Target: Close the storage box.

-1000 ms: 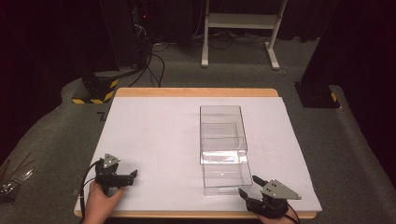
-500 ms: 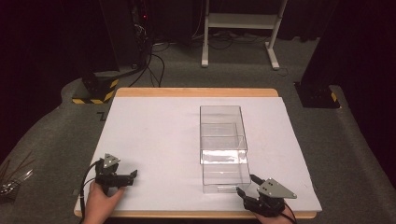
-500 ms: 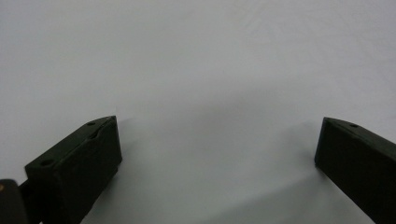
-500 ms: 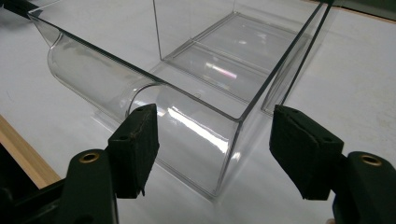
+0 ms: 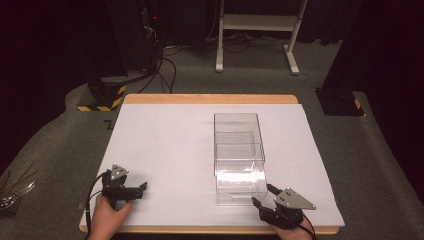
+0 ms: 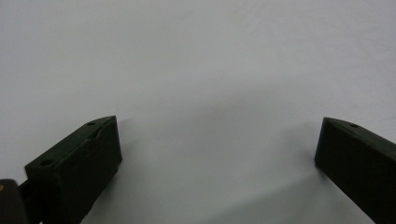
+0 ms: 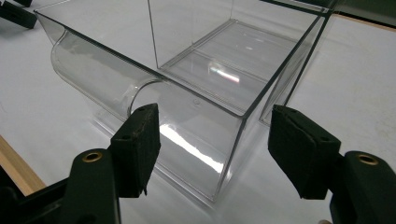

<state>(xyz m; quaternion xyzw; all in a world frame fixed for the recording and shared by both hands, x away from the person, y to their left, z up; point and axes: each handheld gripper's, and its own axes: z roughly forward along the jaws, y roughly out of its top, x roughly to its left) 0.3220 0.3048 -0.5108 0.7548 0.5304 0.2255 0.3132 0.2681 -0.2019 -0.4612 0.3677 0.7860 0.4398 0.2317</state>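
While the clear bin [image 5: 239, 159] is lying right of the table's [image 5: 165, 145] middle, its long axis running from the near edge toward the far edge, the right gripper [image 5: 263, 196] is sitting just beside its near right corner with fingers [image 7: 137, 144] spread wide and that corner between them. The left gripper [image 5: 141, 188], also wide and holding nothing, is waiting well apart near the near left corner.

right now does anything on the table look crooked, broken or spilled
Nothing stands out. The clear plastic bin sits square and upright on the white table cover, with no crack or spill in view; the right tool is open at its near corner.
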